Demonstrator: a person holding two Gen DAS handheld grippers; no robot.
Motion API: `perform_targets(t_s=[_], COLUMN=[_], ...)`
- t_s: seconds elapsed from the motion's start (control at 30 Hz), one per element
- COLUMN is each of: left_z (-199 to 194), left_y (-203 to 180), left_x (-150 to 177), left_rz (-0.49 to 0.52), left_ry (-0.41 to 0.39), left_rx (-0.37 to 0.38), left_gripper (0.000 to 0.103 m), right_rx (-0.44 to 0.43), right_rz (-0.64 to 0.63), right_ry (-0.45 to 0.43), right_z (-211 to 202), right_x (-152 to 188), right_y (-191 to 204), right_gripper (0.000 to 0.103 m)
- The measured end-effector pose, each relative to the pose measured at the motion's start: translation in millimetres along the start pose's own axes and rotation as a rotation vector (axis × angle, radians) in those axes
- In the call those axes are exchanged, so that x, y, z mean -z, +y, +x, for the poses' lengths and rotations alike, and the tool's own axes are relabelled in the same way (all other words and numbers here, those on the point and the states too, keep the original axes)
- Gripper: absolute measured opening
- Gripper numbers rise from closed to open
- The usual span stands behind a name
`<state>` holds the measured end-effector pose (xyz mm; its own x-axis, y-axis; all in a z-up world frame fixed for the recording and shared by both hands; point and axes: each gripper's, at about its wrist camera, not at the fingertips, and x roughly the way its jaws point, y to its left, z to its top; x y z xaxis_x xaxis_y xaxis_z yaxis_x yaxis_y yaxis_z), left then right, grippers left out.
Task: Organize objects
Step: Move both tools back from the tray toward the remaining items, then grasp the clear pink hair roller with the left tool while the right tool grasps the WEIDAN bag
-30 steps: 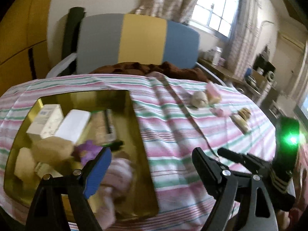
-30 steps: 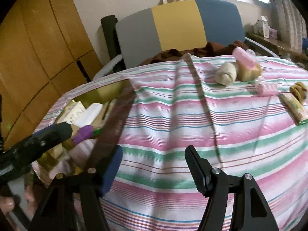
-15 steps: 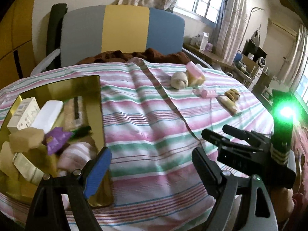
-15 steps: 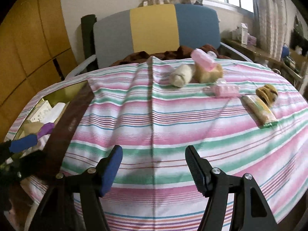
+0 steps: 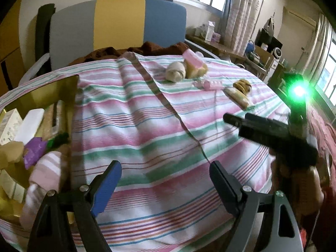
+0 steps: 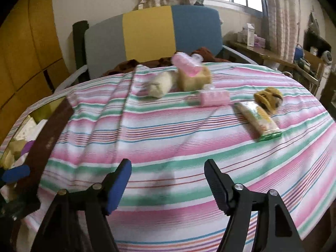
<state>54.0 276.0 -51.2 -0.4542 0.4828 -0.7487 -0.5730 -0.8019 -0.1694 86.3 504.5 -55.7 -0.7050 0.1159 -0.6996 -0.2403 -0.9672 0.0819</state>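
Note:
A gold tray [image 5: 63,88] at the table's left holds boxes, a purple packet [image 5: 34,151] and a pink striped roll [image 5: 45,170]. Loose on the striped cloth at the far right lie a cream roll [image 6: 159,86], a tan block [image 6: 194,79] with a pink bottle [image 6: 185,64] on it, a pink roller [image 6: 214,97], a long snack packet [image 6: 258,119] and a brown bun [image 6: 268,98]. My left gripper [image 5: 166,178] is open and empty above the cloth near the tray. My right gripper [image 6: 168,174] is open and empty over the table's front middle.
A striped cloth [image 6: 168,130] covers the round table. A grey, yellow and blue chair [image 6: 151,31] stands behind it with a brown cloth on the seat. A cluttered side shelf [image 6: 273,54] runs along the right wall. A wooden cabinet [image 6: 25,52] is at left.
Both grippers have swung right, away from the tray and toward the loose objects. The tray has slid to the left edge of both views. Both grippers stay open and empty.

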Motion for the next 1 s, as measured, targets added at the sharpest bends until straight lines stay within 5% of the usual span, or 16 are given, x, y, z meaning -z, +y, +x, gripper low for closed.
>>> perform_targets(t_s=[0.37, 0.47, 0.67, 0.9, 1.0], left_z=[19, 22, 28, 46, 59], left_y=[-18, -24, -26, -36, -48], left_x=[2, 1, -3, -22, -39], left_rz=[0.035, 0.054, 0.072, 0.101, 0.141], left_ry=[0.045, 0.057, 0.067, 0.075, 0.064], left_rx=[0.028, 0.029, 0.028, 0.035, 0.039], left_gripper=[0.087, 0.087, 0.087, 0.087, 0.087], right_rx=[0.178, 0.186, 0.156, 0.089, 0.107], right_rz=[0.088, 0.117, 0.107, 0.148, 0.181], right_ry=[0.024, -0.016, 0.045, 0.068, 0.049], right_z=[20, 30, 72, 86, 83], right_x=[-36, -57, -71, -65, -60], right_y=[-105, -132, -154, -163, -165], right_gripper=[0.078, 0.09, 0.089, 0.053, 0.05])
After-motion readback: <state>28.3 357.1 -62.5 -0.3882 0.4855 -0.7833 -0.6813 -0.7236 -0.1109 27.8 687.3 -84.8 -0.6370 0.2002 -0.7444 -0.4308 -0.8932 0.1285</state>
